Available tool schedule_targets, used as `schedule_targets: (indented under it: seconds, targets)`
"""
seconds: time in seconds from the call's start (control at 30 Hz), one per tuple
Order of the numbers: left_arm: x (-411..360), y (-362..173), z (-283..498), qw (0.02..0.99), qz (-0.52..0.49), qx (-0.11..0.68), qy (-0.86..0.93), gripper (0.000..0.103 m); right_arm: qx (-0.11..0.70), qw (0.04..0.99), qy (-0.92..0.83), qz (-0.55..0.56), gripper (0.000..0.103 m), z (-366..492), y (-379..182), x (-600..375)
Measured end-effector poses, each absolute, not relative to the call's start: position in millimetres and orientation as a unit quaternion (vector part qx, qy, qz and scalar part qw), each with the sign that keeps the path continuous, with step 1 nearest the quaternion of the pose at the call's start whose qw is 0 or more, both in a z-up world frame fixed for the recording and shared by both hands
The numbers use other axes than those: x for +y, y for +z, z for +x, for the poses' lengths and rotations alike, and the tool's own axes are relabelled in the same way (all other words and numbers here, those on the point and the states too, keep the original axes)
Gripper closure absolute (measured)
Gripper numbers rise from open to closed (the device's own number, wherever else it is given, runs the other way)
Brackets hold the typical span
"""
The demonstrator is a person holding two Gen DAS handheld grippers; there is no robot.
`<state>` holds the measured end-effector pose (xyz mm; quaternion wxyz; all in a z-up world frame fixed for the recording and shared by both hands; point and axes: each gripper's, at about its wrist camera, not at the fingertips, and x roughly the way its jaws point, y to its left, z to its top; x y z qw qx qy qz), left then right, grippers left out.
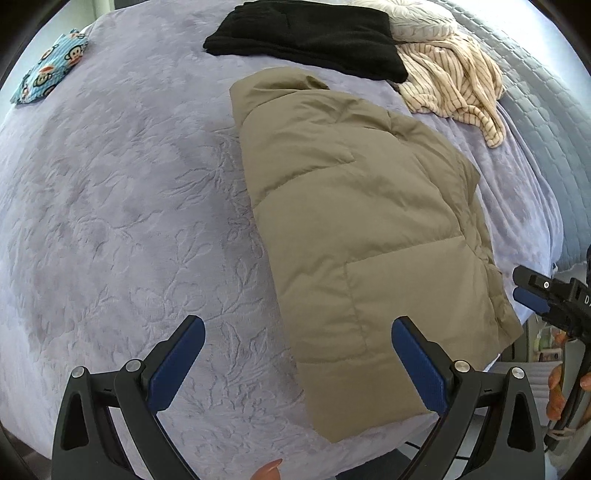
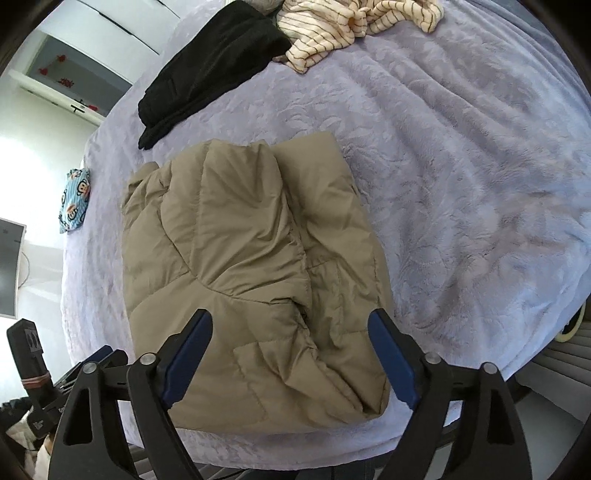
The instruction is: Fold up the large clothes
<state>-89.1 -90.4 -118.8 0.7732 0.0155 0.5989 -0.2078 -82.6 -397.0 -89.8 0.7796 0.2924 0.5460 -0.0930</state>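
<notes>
A khaki padded jacket lies folded in a long block on the lavender bedspread, near the bed's front edge. My left gripper hangs open above the jacket's near left edge, one blue pad over the bedspread and the other over the jacket. Nothing is between its fingers. In the right wrist view the jacket shows a folded sleeve on top. My right gripper is open above its near end, pads clear of the cloth. The right gripper also shows at the right edge of the left wrist view.
A folded black garment lies at the far side, with a crumpled cream striped garment and a pale cushion beside it. A blue monkey-print cloth sits far left. The bed's front edge is just below the jacket.
</notes>
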Motion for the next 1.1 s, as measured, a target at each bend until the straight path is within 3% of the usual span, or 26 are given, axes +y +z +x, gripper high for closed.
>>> schedule_targets:
  seconds: [0.07,0.27,0.4,0.77,1.1]
  targets:
    - [-88.4,-118.0,-89.4,0.773,0.015,0.598,-0.213,0.002,0.540,0.783,-0.096,0.293,0.000,-85.3,-88.3,-394.0]
    - [-81.2,-122.1,-77.0,0.762,-0.009,0.602,-0.240,0.002,0.544,0.788,-0.099,0.273,0.000,-80.8,-85.9,-397.0]
    - [-71.5,-137.6,-49.8,0.722,-0.093,0.624,-0.283,0.002,0.556,0.776,-0.078,0.286,0.000,-69.6,-92.1,-412.9]
    - [-98.8,-197.7,-2.6,0.650,-0.184,0.659,-0.332,0.002,0.654,0.687,0.069,0.308,0.000,6.6,-174.0,-460.2]
    - [-114.8,-243.6,9.4,0.595,-0.282,0.680,-0.322,0.002,0.630,0.634,0.157,0.421,0.000,35.6,-230.9,-463.7]
